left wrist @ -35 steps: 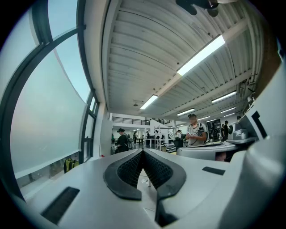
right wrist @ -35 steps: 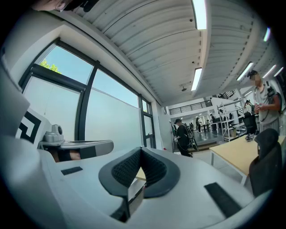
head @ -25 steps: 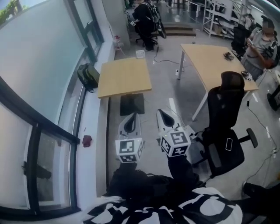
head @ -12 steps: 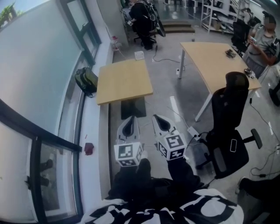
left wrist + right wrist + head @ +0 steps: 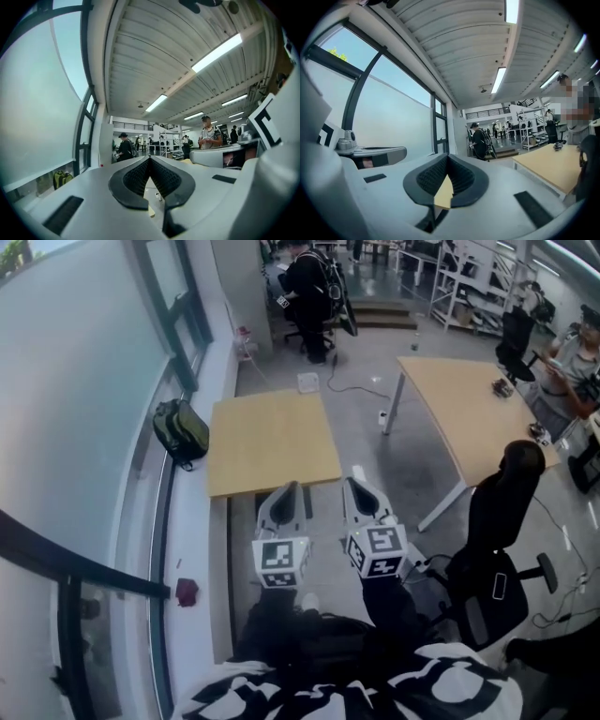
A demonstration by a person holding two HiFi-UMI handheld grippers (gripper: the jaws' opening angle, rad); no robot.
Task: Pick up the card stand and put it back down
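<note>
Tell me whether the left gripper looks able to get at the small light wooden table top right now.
Probably yes: the left gripper, jaws shut, points level at the small light wooden table near its front edge, with nothing standing between them.

My left gripper (image 5: pixel 289 488) hides a bit of the front edge of the near table (image 5: pixel 272 442), and my sleeves (image 5: pixel 384 610) run off the bottom. The bits (image 5: pixel 503 387) on the far table (image 5: pixel 450 399) are too small to name — likewise the dark red thing (image 5: pixel 186 591) by the window. A person (image 5: pixel 579 351) is cut by the right edge.
</note>
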